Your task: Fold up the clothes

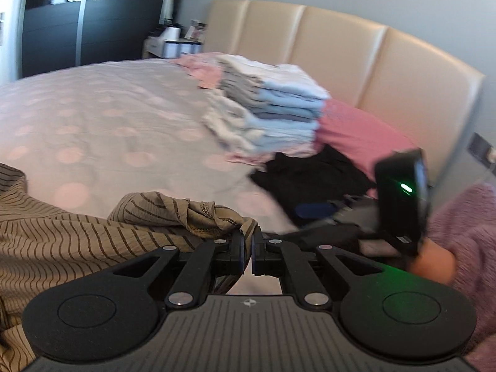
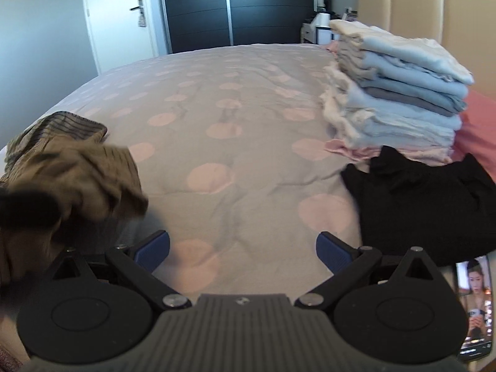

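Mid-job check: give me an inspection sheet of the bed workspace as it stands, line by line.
Surface: grey bedspread with pink dots, mostly bare in the middle.
Job's things: tan striped garment, bunched, lifted at one edge; tall stack of folded pale blue and white clothes; folded black garment in front of the stack.
Clutter: phone with lit screen at the bed edge.
Grippers: left gripper jaws shut on the tan garment; right gripper jaws open, empty.
Cables: nothing seen.
Surroundings: beige padded headboard, dark wardrobe, white door.
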Action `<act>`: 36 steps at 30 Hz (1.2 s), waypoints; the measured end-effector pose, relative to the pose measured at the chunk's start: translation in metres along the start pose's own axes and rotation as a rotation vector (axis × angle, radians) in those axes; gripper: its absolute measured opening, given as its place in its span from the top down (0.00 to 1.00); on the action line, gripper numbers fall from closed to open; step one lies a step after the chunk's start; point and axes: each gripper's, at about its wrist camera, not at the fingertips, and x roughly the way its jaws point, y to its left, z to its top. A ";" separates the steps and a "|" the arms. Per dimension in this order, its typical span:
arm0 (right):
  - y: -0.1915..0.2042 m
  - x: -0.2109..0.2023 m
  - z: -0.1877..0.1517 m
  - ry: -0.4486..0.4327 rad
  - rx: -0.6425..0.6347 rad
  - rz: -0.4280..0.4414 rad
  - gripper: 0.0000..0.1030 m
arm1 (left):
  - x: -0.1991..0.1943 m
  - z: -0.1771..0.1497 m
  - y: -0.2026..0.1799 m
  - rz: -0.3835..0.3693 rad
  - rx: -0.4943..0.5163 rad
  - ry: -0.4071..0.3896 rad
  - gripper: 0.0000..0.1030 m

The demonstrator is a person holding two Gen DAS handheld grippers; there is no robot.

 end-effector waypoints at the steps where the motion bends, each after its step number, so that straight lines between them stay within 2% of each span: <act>1: -0.008 0.000 0.001 0.009 0.015 -0.009 0.01 | 0.003 -0.001 -0.005 -0.021 0.004 0.019 0.98; 2: -0.015 -0.001 0.002 0.018 0.030 -0.018 0.01 | 0.005 -0.003 -0.009 -0.042 0.008 0.037 0.98; 5: -0.030 -0.002 0.001 0.034 0.069 -0.017 0.01 | 0.016 -0.013 -0.009 -0.033 0.016 0.115 0.98; 9: -0.028 -0.004 -0.002 0.041 0.088 0.091 0.01 | 0.022 -0.027 0.002 0.016 -0.009 0.188 0.93; 14: -0.008 -0.002 -0.006 0.057 0.064 0.213 0.04 | 0.016 -0.033 0.013 0.071 -0.018 0.213 0.55; 16: -0.001 0.000 -0.007 0.071 0.065 0.248 0.16 | 0.012 -0.036 0.017 0.088 -0.020 0.215 0.53; 19: 0.006 0.006 -0.007 0.100 0.072 0.271 0.20 | 0.006 -0.039 0.026 0.120 -0.037 0.217 0.50; 23: 0.018 0.014 -0.010 0.132 0.051 0.293 0.20 | -0.005 -0.041 0.053 0.299 -0.085 0.195 0.49; 27: 0.034 0.025 -0.014 0.169 0.014 0.304 0.20 | -0.014 -0.046 0.089 0.558 -0.128 0.168 0.44; 30: 0.044 0.034 -0.018 0.196 -0.026 0.289 0.20 | -0.017 -0.054 0.121 0.738 -0.169 0.183 0.44; 33: 0.051 0.041 -0.022 0.215 -0.059 0.271 0.21 | -0.020 -0.063 0.152 0.832 -0.220 0.200 0.44; 35: 0.054 0.047 -0.025 0.232 -0.066 0.263 0.22 | -0.021 -0.069 0.170 0.845 -0.269 0.199 0.43; 36: 0.054 0.050 -0.026 0.241 -0.071 0.259 0.28 | -0.019 -0.070 0.177 0.841 -0.283 0.194 0.43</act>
